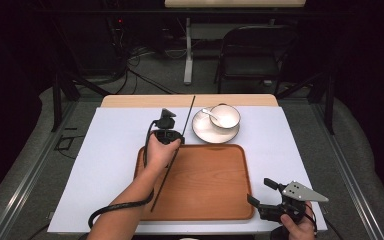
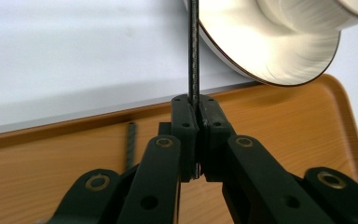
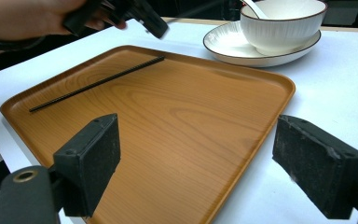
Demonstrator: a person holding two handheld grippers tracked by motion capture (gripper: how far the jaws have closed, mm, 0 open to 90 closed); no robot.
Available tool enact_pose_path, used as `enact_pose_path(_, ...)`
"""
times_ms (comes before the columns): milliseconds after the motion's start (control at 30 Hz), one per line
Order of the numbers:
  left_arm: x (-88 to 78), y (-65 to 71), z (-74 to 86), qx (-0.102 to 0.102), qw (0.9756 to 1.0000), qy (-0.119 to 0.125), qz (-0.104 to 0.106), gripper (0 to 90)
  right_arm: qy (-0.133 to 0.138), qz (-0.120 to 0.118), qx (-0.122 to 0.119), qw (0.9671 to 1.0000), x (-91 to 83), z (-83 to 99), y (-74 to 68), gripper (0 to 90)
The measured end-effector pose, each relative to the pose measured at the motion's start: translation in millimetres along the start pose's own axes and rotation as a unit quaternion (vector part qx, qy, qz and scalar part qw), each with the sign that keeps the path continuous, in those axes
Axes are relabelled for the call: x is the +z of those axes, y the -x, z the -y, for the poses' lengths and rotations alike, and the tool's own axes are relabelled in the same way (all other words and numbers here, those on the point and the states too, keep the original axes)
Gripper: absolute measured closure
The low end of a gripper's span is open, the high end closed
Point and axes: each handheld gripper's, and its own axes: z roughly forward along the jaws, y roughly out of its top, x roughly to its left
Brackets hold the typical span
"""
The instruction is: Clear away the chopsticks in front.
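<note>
Left tool (image 2: 195, 108) clamped on a black chopstick (image 2: 194, 51) at frame centre; second chopstick (image 3: 98, 83) lies on the tray (image 3: 177, 140); right tool (image 3: 196, 163) gapes apart lower right.

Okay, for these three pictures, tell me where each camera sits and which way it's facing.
High view: above the person's side, facing forward and down on the table; forearms and both hand-held grippers show.
Left gripper view: on the left hand-held gripper, along jaws shut on a chopstick.
Right gripper view: on the right hand-held gripper, open, facing the tray.
Shared: tray, plate.
</note>
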Motion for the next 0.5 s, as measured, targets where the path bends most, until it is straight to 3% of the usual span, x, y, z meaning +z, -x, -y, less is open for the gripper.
enact_pose_path(233,-40.1,-23.7,7.0,-0.005,0.9996,0.025,-0.009,86.5,0.0,0.0,0.0,1.0,0.2,0.1,-0.5,14.5)
enact_pose_path(400,-66.0,-36.4,12.4,0.002,0.9991,0.036,-0.021,86.5,-0.002,0.001,0.001,1.0,0.9,0.2,0.6,14.4)
enact_pose_path(500,-80.6,-43.8,17.3,0.001,0.999,0.042,-0.017,86.5,-0.001,0.001,0.002,1.0,0.6,0.3,1.1,14.4)
